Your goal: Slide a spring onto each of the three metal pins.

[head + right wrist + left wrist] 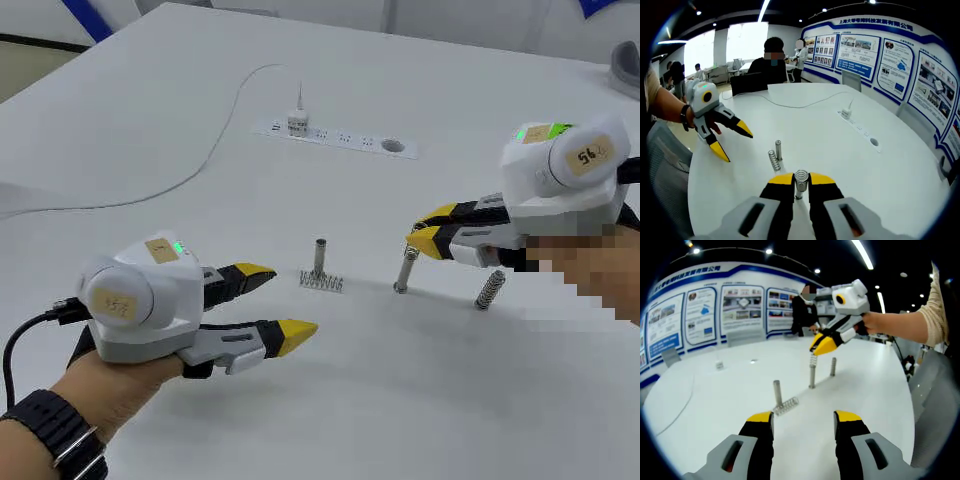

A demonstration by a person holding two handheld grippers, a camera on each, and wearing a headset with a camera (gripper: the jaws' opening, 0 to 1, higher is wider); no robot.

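1. R gripper [422,238], right of frame: clenched on spring [801,180], which is held atop middle pin [403,275], directly under the jaw tips.
2. L gripper [285,300], lower left: jaws spread, nothing held.
3. Centre: bare pin [320,256], upright; loose spring [322,282] laid flat at its foot, just beyond L tips.
4. Lower right: third pin [489,290], spring-covered, seen below R gripper body.

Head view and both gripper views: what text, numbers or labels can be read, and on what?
"595", handwritten, reading uncertain: tan sticker on the right gripper.
Tan label on the left gripper: handwritten, unreadable.
Wall heading: Chinese characters, too small to read.
Wall posters: print blurred.
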